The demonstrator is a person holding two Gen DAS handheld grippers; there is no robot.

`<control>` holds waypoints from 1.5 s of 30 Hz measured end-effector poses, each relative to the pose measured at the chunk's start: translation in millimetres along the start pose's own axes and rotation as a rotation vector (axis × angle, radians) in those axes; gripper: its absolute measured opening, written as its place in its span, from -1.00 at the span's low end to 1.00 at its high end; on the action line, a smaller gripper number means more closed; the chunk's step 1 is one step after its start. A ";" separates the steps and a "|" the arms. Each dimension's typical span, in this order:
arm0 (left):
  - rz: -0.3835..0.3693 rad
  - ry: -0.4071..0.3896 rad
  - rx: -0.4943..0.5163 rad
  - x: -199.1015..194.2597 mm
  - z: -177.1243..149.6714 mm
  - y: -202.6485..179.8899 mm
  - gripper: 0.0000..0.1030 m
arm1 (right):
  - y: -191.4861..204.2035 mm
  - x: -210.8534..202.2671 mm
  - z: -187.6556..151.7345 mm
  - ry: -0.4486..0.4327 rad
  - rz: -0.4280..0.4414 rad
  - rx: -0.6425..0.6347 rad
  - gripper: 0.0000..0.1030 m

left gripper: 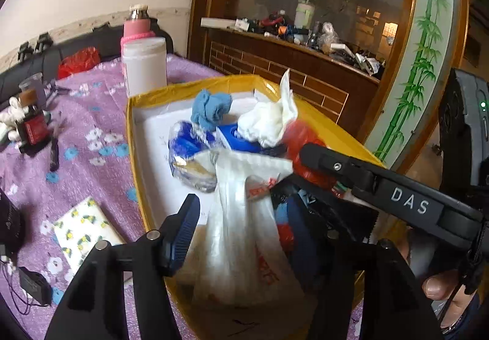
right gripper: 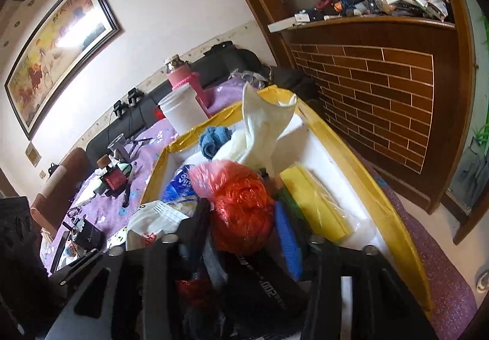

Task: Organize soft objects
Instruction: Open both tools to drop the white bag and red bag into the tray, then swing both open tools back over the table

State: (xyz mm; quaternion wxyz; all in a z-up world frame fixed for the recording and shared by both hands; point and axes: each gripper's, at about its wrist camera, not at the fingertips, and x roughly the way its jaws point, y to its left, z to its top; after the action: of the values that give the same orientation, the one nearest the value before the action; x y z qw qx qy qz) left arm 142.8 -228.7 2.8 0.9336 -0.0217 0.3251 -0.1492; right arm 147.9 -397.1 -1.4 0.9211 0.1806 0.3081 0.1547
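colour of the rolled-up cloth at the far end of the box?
Light blue. The small rolled cloth shows best in the left wrist view.

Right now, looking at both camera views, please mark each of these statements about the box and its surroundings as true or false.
1. The yellow box sits on a purple flowered cloth. True.
2. The blue cloth lies outside the box. False: it is inside, near the far wall.
3. A red plastic bag is in the box. True.
4. The pink bottle stands inside the box. False: it stands on the cloth behind it.
5. The left gripper has a white plastic bag between its fingers. True.
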 end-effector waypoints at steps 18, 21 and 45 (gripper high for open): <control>0.075 -0.144 0.011 -26.6 6.9 -3.3 0.40 | 2.4 -31.8 4.9 -0.192 0.021 0.005 0.13; 0.091 -0.153 0.014 -27.8 7.4 -3.6 0.42 | 0.3 -33.2 5.7 -0.198 0.017 0.017 0.22; 0.203 -0.322 0.134 -150.5 24.6 -31.2 0.88 | 52.2 -151.9 19.2 -0.365 0.093 -0.066 0.73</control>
State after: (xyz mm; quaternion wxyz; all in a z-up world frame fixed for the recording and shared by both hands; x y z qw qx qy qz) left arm 37.6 -215.9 116.9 0.9831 0.0496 0.1617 -0.0701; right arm 35.0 -415.5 113.0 0.9590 0.1894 0.1218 0.1718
